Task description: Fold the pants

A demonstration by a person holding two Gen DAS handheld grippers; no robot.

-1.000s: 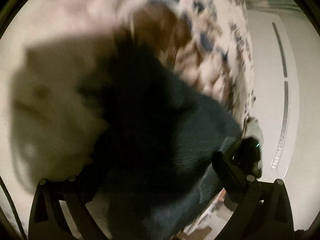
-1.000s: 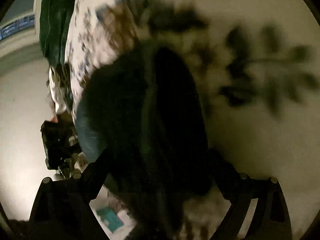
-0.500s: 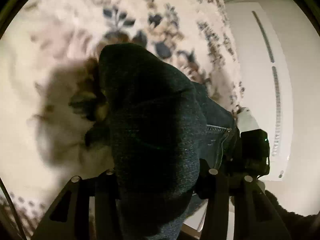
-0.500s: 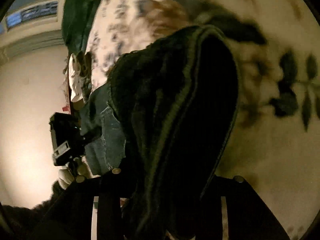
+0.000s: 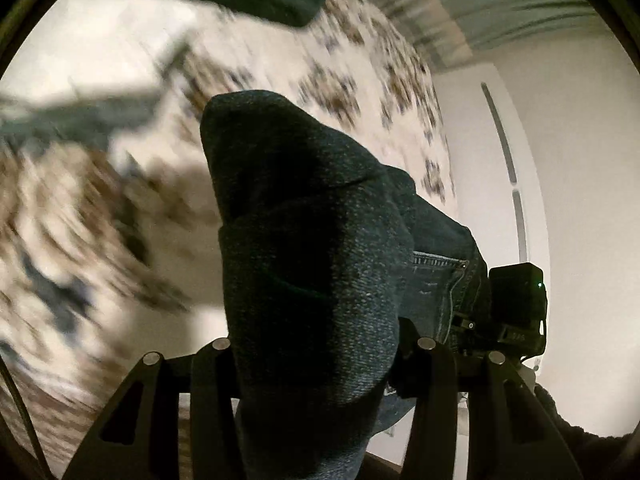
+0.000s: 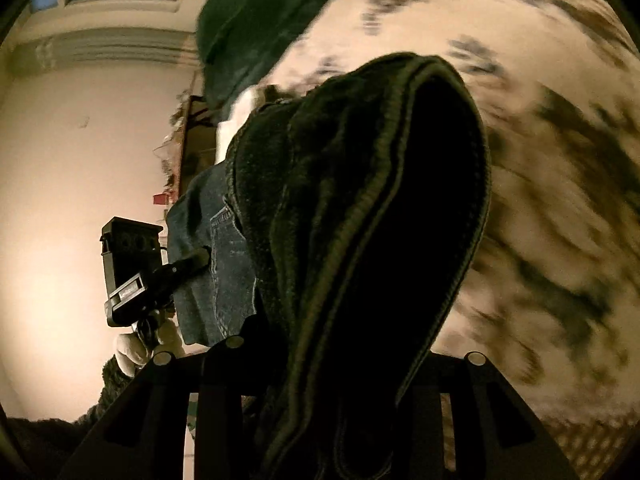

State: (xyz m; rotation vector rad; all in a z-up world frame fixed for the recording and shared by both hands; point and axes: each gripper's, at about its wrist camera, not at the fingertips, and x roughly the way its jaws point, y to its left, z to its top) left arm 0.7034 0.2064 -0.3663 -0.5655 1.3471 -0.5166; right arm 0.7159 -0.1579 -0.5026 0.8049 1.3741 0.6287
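Aloft, your left claw and right claw each clamp the jeans; probably over bedding, level both corners.

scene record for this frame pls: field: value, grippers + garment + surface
garment: dark denim pants, bunched, pocket stitching visible
left gripper: shut on pants
right gripper: shut on pants
pants state: lifted between both grippers, not laid flat
surface: floral-print bedcover, blurred
other item: dark green cloth lying on the bedcover at the far end
fold status: not visible as finished
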